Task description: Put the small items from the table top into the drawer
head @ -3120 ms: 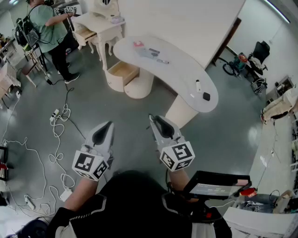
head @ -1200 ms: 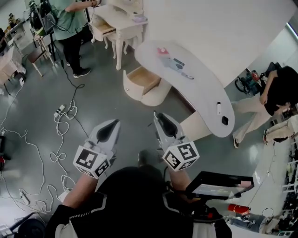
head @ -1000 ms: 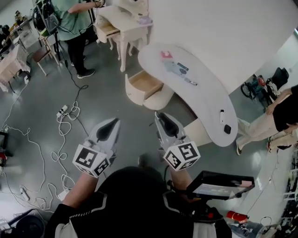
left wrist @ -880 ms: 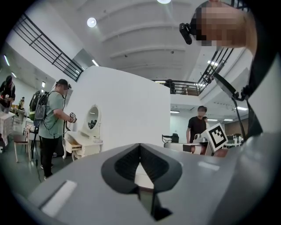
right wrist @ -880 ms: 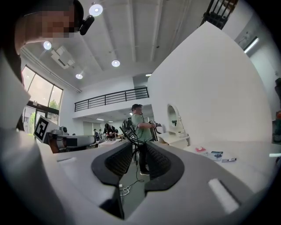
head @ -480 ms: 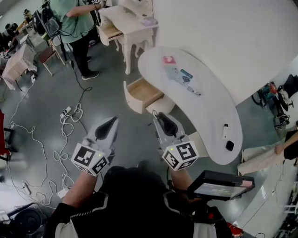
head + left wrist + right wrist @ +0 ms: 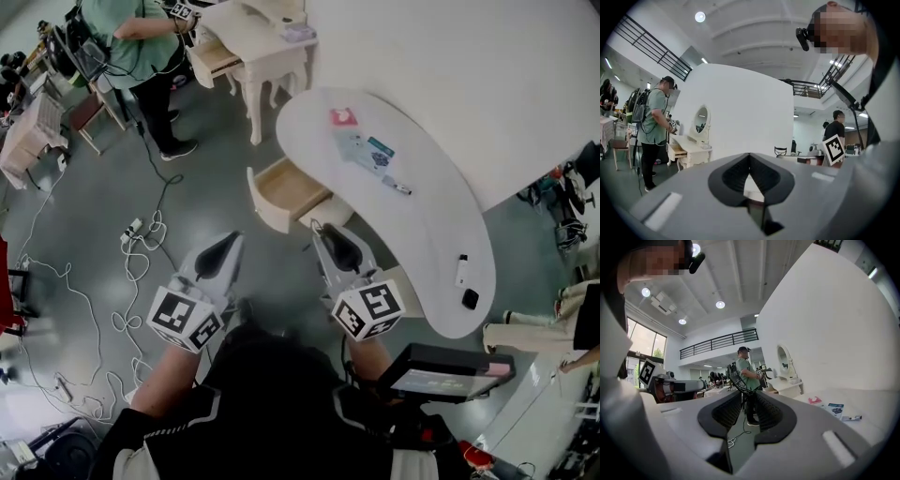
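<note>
head view first: both grippers are held out level over the grey floor (image 7: 211, 164), with the table ahead and off to the right. the left gripper (image 7: 221, 251) has its jaw tips pinched together with nothing in them. you only really get that from the left gripper view, where the 2 dark pads meet in a point. the right gripper (image 7: 336, 242) has its jaws a bit apart. the right gripper view shows just floor and a far-off person through the gap, so it's holding nothing.

the small stuff all sits on the white kidney-shaped table top (image 7: 427, 225), none of it in the drawer. only the head view shows all 5 bits. at the far end there's a pink-red flat item (image 7: 344, 116), a blue and white card (image 7: 367, 150) just beside it, and a slim pen (image 7: 397, 186) a little nearer. well apart from those, at the near end, are a small white stick-shaped thing (image 7: 461, 270) and a small black thing (image 7: 470, 299). the open wooden drawer (image 7: 286, 186) sticks out from under the far end of the table, pale wood bottom showing. loose white cables (image 7: 127, 244) trail over the floor on the left.

the right gripper view catches the pink item, the card and the pen at its right edge, but not the drawer or the 2 near-end things. the left gripper view gets none of them. it shows a white wall (image 7: 740, 108), a white dressing table with an oval mirror (image 7: 693, 154) and a person in a green shirt (image 7: 651, 122) standing at it.
</note>
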Tool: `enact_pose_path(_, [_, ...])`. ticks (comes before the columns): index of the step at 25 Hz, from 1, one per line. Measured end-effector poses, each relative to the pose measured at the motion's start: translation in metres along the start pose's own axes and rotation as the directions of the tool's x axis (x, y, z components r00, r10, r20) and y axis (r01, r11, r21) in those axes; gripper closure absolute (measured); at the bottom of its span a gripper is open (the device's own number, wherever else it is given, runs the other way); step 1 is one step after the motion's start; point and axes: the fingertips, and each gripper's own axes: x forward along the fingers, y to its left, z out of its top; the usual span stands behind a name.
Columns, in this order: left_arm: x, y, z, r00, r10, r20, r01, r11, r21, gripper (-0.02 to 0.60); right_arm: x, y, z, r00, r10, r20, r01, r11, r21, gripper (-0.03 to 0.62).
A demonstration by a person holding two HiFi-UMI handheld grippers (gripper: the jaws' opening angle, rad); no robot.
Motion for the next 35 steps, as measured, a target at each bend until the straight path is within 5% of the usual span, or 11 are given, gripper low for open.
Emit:
enact_pose_path(20, [0.047,0.12,0.024,0.977,-0.209,0.034,0.209,0.978,0.021,0.581,0.119,-0.009,0.024,0.984,-0.177,0.02,0.178,0.984,-0.019,0.499])
enact_pose_path(35, [0.129,0.134,0.036,0.988,-0.147,0.055,0.147,0.989,0.009,0.581,0.171,-0.08,0.037,0.997,-0.078,-0.003,0.078,0.997,-0.028,0.499])
